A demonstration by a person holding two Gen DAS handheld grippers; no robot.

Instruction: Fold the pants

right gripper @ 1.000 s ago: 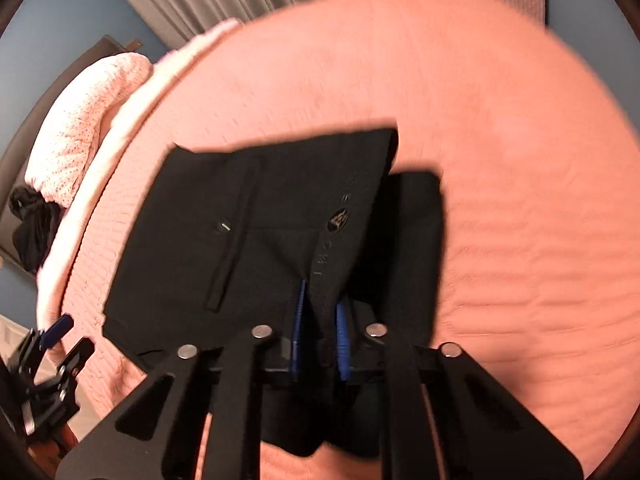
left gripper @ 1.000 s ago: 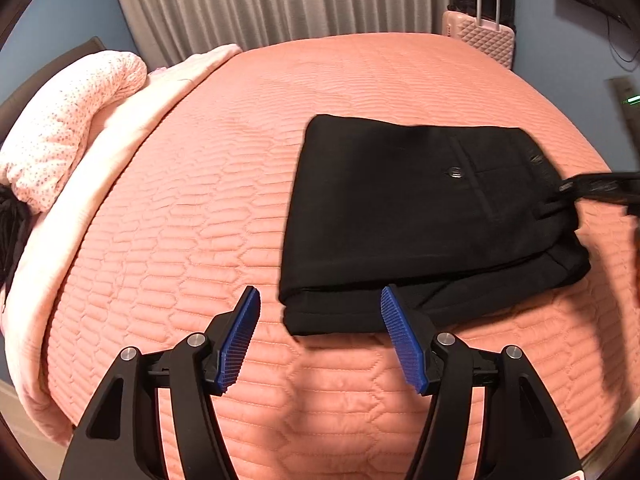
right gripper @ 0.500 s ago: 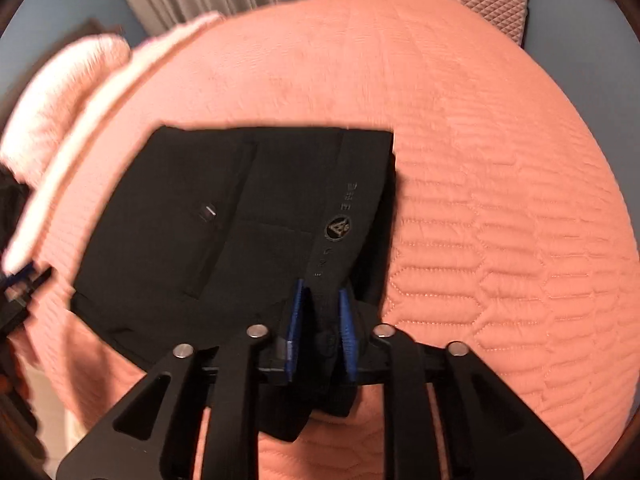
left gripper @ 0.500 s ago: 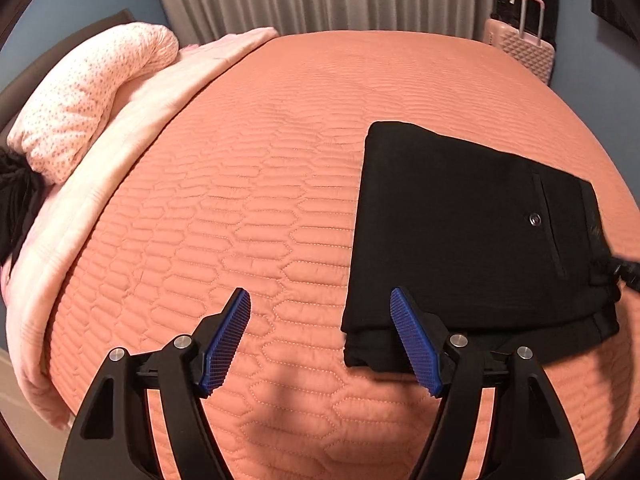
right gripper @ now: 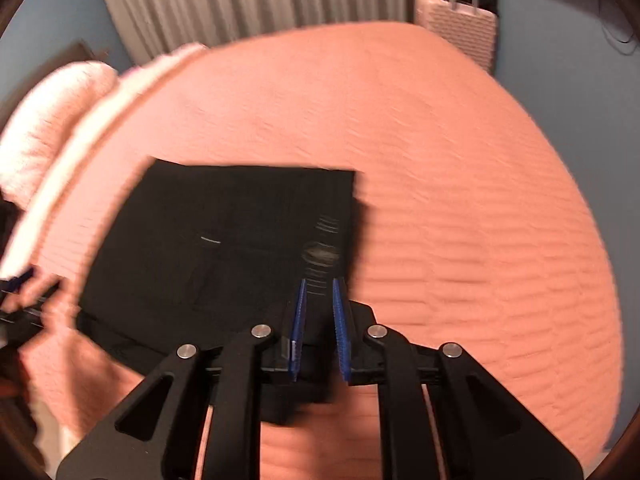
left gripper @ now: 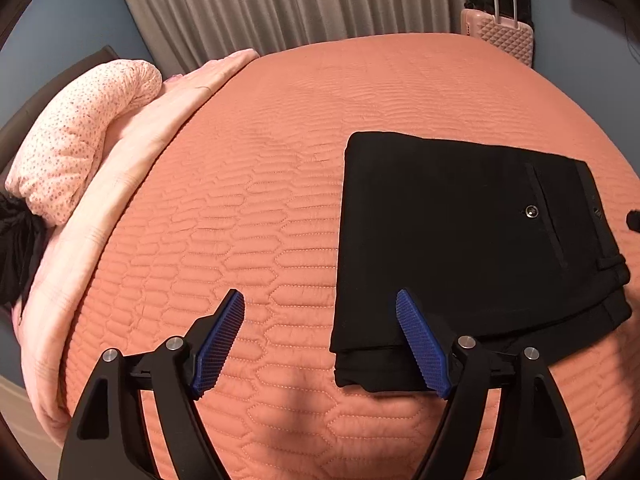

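Black pants (left gripper: 460, 232) lie folded into a flat rectangle on the orange quilted bed (left gripper: 248, 208), back pocket button facing up. My left gripper (left gripper: 320, 340) is open and empty, just off the near left corner of the pants, its right finger over their edge. In the blurred right wrist view the pants (right gripper: 224, 240) lie left of centre. My right gripper (right gripper: 320, 320) sits at their near right edge by the waistband, jaws narrowly apart with black cloth between them; whether they still pinch it is unclear.
A pink dotted pillow (left gripper: 76, 140) and a pale pink blanket (left gripper: 120, 184) lie along the bed's left side. A pink suitcase (left gripper: 498, 38) stands by the grey curtain (left gripper: 280, 0) beyond the far edge. A dark bundle (left gripper: 16, 256) sits at far left.
The left gripper has drawn back and left, so the pants sit further right in its view. The right gripper has lowered the waistband onto the stack and its jaws have parted slightly.
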